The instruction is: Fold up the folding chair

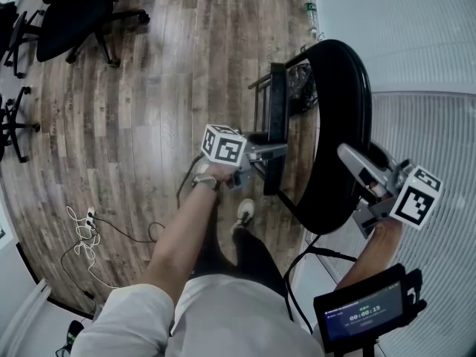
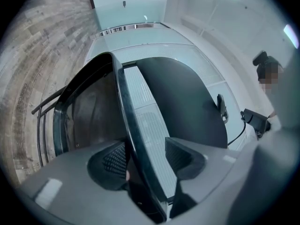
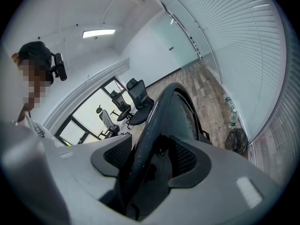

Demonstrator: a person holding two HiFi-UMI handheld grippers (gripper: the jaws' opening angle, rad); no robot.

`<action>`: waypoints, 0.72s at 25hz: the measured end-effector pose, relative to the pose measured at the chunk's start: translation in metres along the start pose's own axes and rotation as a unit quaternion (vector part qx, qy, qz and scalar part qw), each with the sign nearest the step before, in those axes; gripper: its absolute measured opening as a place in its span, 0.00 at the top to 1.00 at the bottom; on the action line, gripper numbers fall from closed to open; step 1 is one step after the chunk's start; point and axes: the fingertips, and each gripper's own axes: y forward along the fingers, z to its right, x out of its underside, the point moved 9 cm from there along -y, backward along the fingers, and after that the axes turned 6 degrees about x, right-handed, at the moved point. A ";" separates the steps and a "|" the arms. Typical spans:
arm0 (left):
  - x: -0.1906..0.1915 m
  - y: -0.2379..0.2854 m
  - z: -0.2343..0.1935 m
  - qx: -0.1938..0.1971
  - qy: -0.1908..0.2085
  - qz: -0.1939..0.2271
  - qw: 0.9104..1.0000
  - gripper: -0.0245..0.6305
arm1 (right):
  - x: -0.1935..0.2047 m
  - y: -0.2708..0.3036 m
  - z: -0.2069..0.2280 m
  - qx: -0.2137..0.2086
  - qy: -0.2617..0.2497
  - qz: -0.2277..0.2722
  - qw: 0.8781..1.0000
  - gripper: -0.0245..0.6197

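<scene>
Chair status: I find the black folding chair point(image 1: 342, 125) standing on the wood floor point(image 1: 186, 65), just beside the white slatted blinds point(image 1: 431, 140). My left gripper point(image 1: 277, 151) points level at its front edge. The jaws stand fairly wide, with a thin black rim running between them; it lies by one pad, and a clear gap shows at the other. My right gripper point(image 1: 349, 158) angles down, jaws closed on the curved back rim. Office chairs point(image 1: 71, 13) and loose cables point(image 1: 85, 233) lie well apart.
</scene>
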 end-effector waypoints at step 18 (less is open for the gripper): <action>0.000 0.022 0.000 0.002 -0.004 -0.008 1.000 0.65 | 0.000 -0.002 -0.002 -0.004 0.000 0.001 1.000 0.59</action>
